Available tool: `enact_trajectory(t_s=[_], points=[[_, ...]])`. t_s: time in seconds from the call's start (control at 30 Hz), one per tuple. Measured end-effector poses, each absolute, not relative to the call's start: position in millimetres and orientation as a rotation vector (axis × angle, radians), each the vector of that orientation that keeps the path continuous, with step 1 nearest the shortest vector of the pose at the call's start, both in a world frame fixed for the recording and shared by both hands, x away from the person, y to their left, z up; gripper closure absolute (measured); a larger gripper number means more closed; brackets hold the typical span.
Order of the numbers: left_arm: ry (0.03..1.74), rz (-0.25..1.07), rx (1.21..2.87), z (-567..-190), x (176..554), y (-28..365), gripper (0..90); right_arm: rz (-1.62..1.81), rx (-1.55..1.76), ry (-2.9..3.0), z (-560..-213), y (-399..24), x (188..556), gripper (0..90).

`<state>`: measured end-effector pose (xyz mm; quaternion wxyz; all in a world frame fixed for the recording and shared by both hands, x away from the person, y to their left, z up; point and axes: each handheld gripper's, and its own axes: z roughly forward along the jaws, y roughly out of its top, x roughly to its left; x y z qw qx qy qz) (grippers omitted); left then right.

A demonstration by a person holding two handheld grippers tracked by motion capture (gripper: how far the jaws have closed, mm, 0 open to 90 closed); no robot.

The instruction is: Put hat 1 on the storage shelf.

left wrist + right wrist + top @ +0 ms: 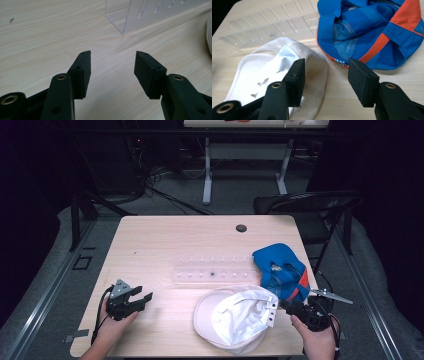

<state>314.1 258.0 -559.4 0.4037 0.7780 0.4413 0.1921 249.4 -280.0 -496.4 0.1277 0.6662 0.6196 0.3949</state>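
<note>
The white cap (pixel 235 317) is laid upside down at the near edge of the table (pixel 165 235), its hollow turned up and its strap end toward the right gripper (pixel 295 309), presumably so that the rim can be taken from that side. Nothing is seen inside the cap apart from its own lining and strap. In the right gripper view the jaws are held wide, with nothing between them, one pad over the white cap's rim (pixel 317 75) and the other over bare wood. Just beyond, touching or nearly touching the white cap, a blue cap (pixel 281 270) with orange trim is also left open side up and empty. Behind both caps a clear plastic rack (pixel 212 269) is laid flat; one small dark spot is visible in it, and otherwise its slots appear unfilled. Well apart, at the near left, the left gripper (pixel 142 297) is rested low over bare table, its jaws likewise spread wide and empty, apparently kept in waiting.
</note>
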Motion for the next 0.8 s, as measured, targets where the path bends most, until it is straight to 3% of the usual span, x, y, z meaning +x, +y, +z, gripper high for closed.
enact_trajectory(t_s=[0.4, 0.8], points=[[1.111, 0.489, 1.961, -559, 315, 259, 47.1, 1.205, 1.983, 1.954, -488, -273, 255, 46.3], [1.099, 0.489, 1.969, -560, 314, 258, 46.9, 1.160, 2.128, 2.064, -506, -263, 259, 45.8]])
